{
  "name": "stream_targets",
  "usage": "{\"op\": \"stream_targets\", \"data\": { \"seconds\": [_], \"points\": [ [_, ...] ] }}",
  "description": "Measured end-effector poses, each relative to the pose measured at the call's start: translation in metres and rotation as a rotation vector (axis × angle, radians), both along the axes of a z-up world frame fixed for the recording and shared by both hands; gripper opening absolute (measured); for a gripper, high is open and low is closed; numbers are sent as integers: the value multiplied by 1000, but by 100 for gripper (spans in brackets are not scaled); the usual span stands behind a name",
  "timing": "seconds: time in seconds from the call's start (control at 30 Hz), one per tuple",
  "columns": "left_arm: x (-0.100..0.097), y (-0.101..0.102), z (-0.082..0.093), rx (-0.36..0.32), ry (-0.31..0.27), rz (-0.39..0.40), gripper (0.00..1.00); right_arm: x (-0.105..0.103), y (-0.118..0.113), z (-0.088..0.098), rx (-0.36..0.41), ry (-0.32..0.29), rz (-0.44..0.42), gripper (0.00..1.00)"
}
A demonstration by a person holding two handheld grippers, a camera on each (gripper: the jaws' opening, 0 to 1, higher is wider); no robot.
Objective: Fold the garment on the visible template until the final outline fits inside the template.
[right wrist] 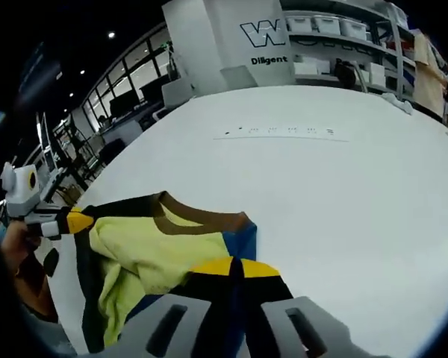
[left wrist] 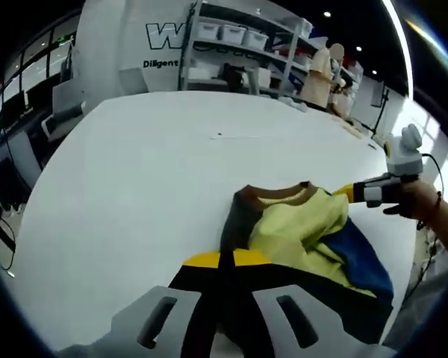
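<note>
Yellow-and-black garment (left wrist: 299, 239) on white table (left wrist: 157, 186), both grippers gripping.

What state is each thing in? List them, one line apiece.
Yellow, black and blue fabric garment: crumpled, partly folded on the table, brown collar showing.
Left gripper: jaws closed on the garment's black and yellow edge.
Right gripper: jaws closed on another black and yellow edge.
White table: flat, bearing the garment.

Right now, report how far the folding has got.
Done: little; the garment lies bunched on the white table, with yellow lining and a blue panel turned up. In hand: the left gripper and right gripper each pinch a black-and-yellow edge. Left: flatten it, fold it and fit it to the template, which I can't make out.
</note>
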State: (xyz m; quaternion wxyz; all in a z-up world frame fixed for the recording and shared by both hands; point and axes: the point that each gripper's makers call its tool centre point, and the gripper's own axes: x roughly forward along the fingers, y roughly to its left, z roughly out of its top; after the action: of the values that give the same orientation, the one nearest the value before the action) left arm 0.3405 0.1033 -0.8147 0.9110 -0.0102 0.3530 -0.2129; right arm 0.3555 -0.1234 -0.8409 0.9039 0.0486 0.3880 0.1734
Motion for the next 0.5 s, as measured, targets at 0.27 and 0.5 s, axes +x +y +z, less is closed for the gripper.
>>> {"op": "stream_targets", "data": {
  "seconds": [0.27,0.5],
  "points": [
    [9,8,4,-14,2,0,0,6,-7,10,-20,-12,8,0],
    [20,14,13,-14,-8,0,0,15,-14,24,-58,-34,19,0]
  ]
}}
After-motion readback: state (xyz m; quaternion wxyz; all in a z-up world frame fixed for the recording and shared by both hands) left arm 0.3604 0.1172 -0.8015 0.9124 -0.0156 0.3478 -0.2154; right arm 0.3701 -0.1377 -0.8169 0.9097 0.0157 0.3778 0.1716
